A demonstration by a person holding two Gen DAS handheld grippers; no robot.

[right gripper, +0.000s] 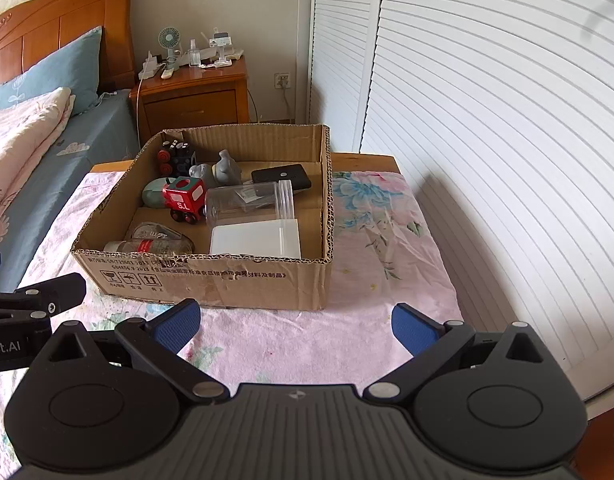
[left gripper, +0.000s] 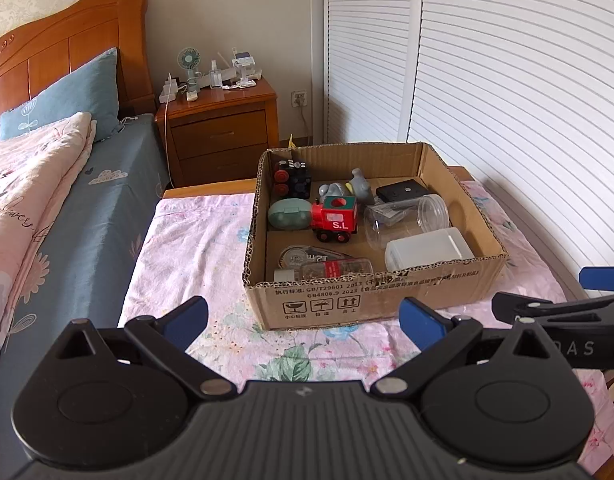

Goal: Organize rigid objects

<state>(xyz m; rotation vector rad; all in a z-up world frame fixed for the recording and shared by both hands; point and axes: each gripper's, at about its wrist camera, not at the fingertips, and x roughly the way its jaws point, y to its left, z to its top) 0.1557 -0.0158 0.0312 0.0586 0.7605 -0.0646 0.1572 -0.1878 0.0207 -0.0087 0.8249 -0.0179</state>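
Observation:
A cardboard box [left gripper: 371, 296] [right gripper: 211, 280] sits on a table with a pink floral cloth [left gripper: 195, 248] [right gripper: 371, 240]. Inside lie a red toy train [left gripper: 334, 219] [right gripper: 186, 199], a clear jar [left gripper: 407, 220] [right gripper: 249, 200], a white box [left gripper: 427, 254] [right gripper: 255, 240], a black device [left gripper: 403, 191] [right gripper: 281, 176], a grey figurine [left gripper: 361, 186] [right gripper: 227, 168], a green case [left gripper: 289, 214], a small bottle [left gripper: 327, 269] [right gripper: 149, 246] and a black cube [left gripper: 293, 176] [right gripper: 175, 154]. My left gripper [left gripper: 305, 320] and right gripper [right gripper: 295, 326] are both open and empty, in front of the box.
A bed [left gripper: 67, 208] with a blue pillow [left gripper: 67, 96] lies to the left. A wooden nightstand [left gripper: 223, 128] with a small fan [left gripper: 188, 60] stands behind. White louvered doors [left gripper: 507, 100] run along the right. The right gripper's fingers [left gripper: 547, 306] show at the left view's right edge.

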